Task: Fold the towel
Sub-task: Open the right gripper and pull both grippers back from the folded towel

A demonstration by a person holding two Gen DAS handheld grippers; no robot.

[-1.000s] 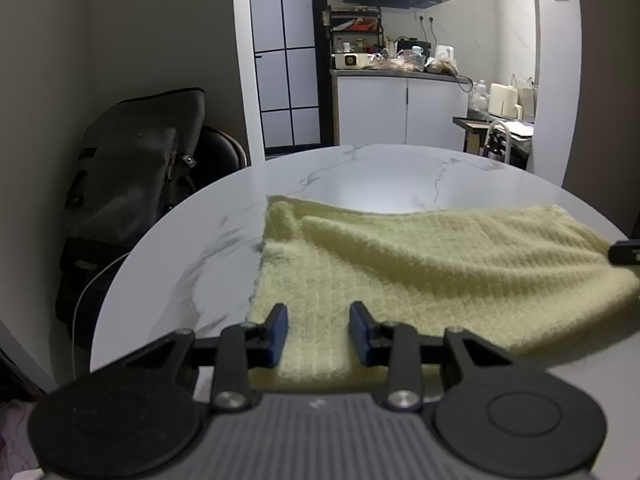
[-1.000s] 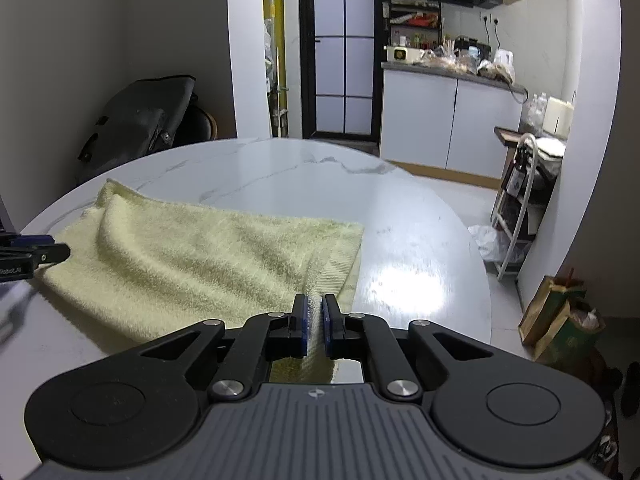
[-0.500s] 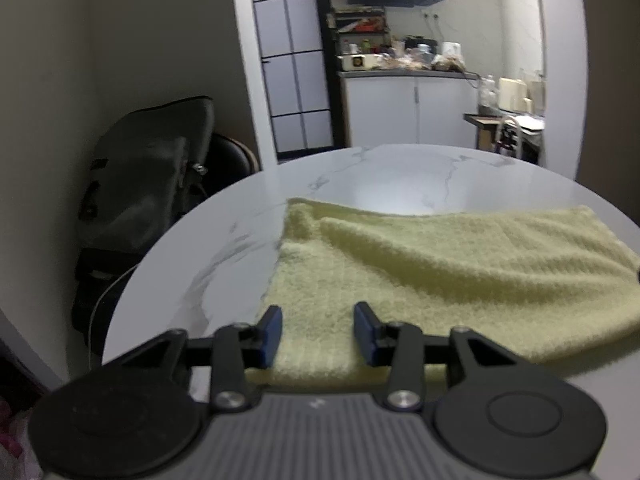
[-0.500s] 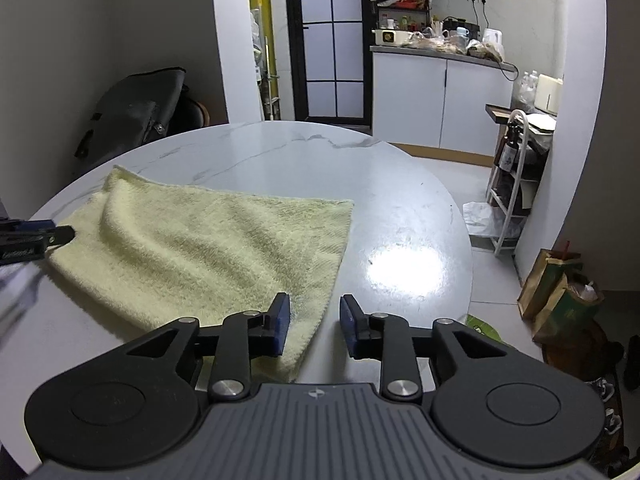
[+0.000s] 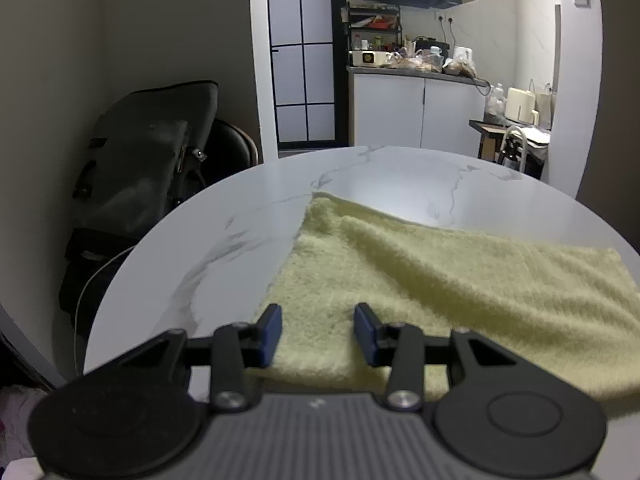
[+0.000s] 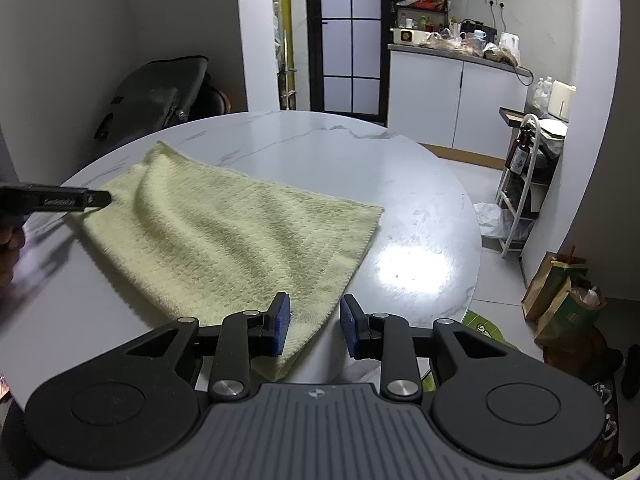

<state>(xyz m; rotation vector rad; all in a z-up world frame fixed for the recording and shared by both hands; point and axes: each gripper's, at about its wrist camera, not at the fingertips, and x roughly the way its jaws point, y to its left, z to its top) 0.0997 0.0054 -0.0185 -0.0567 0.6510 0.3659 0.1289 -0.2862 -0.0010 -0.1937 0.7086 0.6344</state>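
A pale yellow towel (image 5: 440,280) lies spread on the round white marble table (image 5: 248,232), with soft ripples across it. My left gripper (image 5: 318,334) is open and empty, hovering over the towel's near left corner. In the right wrist view the towel (image 6: 240,236) lies flat, and my right gripper (image 6: 314,322) is open and empty above its near right corner. The left gripper's tip (image 6: 56,200) shows at that view's left edge, by the towel's far left side.
A dark bag on a chair (image 5: 148,160) stands beyond the table's left side. A kitchen counter with clutter (image 5: 416,64) is at the back. A white rack (image 6: 524,184) and paper bags (image 6: 560,300) stand on the floor to the right.
My right gripper has opened and let go of the towel's near right corner, then lifted back. My left gripper stayed open and drew back a little from the towel.
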